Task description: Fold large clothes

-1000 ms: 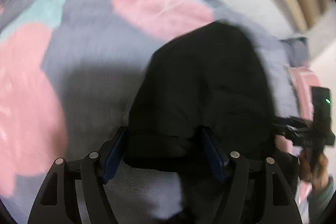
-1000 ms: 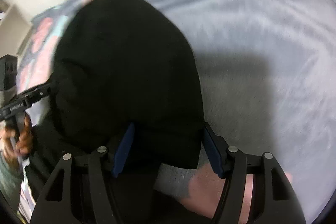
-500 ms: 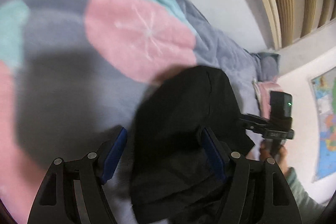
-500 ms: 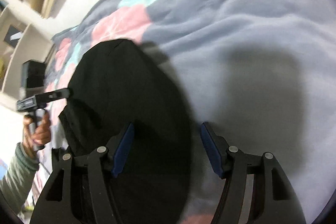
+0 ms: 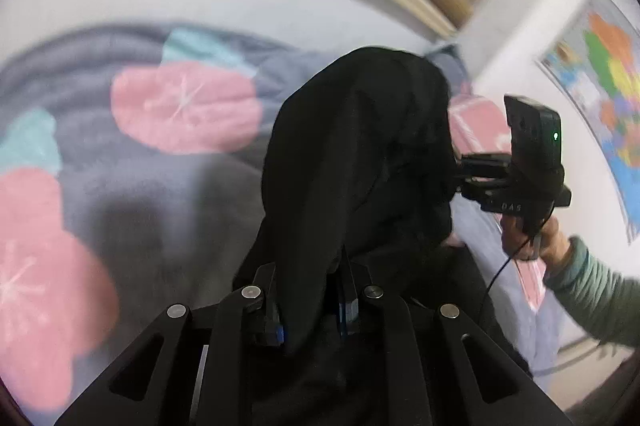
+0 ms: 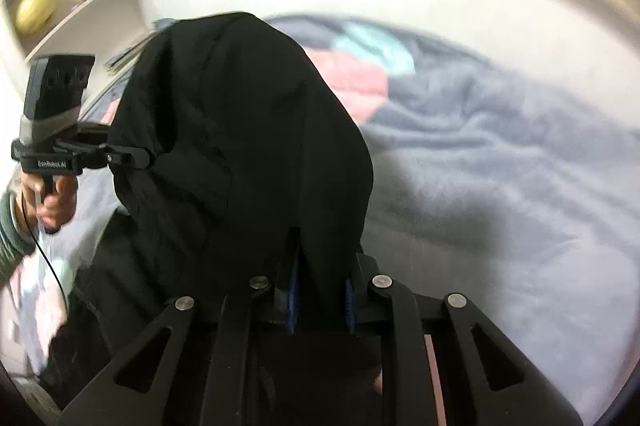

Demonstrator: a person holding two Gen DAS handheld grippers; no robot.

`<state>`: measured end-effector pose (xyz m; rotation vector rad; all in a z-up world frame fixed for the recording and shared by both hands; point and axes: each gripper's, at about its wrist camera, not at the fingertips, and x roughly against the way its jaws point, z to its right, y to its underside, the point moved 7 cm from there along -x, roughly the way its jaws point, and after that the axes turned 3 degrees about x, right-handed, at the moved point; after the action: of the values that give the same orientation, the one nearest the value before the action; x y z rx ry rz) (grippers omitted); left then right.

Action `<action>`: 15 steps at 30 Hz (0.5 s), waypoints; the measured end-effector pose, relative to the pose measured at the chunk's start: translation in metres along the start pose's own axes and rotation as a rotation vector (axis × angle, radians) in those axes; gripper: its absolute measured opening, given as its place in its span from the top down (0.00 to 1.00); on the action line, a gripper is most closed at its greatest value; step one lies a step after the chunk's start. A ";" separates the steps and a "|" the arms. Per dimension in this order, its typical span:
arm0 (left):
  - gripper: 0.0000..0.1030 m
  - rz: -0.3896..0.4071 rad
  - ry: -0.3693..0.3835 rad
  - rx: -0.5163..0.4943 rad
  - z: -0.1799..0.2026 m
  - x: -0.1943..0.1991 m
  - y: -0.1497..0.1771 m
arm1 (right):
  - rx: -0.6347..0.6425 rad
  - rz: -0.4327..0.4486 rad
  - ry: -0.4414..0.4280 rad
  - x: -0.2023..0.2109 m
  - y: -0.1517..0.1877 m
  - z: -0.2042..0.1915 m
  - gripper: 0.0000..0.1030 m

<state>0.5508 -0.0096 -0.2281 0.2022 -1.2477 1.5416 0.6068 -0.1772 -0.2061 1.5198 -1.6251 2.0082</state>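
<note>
Nearest in the left wrist view, the left hand-held gripper has its jaws closing on a fold of the black garment, the blue pads pinching cloth between them. The right wrist view shows the same: the right hand-held gripper is closing with a fold of the garment clamped between its pads.

The garment hangs bunched from both grips, above the bed, with its lower part trailing down near the person's side. Beyond it lie the grey blanket with pink and teal patches, then the white wall.

This looks like the lifting step: both edges taken, cloth raised clear. The next move likely calls for drawing the two grips apart to spread the cloth taut, then laying it flat on the blanket before any fold. The bunching suggests it needs a shake first.
</note>
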 end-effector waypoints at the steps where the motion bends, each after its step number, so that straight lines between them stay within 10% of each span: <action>1: 0.83 0.016 -0.014 -0.027 0.015 0.020 0.009 | 0.013 0.012 0.014 0.014 0.003 -0.008 0.80; 11: 0.79 0.004 -0.192 -0.121 0.108 0.097 0.142 | 0.033 0.044 0.276 0.126 0.114 -0.108 0.80; 15: 0.78 -0.143 -0.292 -0.036 0.093 0.064 0.230 | -0.144 -0.085 0.206 0.108 0.186 -0.119 0.80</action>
<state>0.3000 -0.0096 -0.2802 0.4970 -1.4539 1.3993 0.3640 -0.2063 -0.2336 1.2650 -1.5595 1.8876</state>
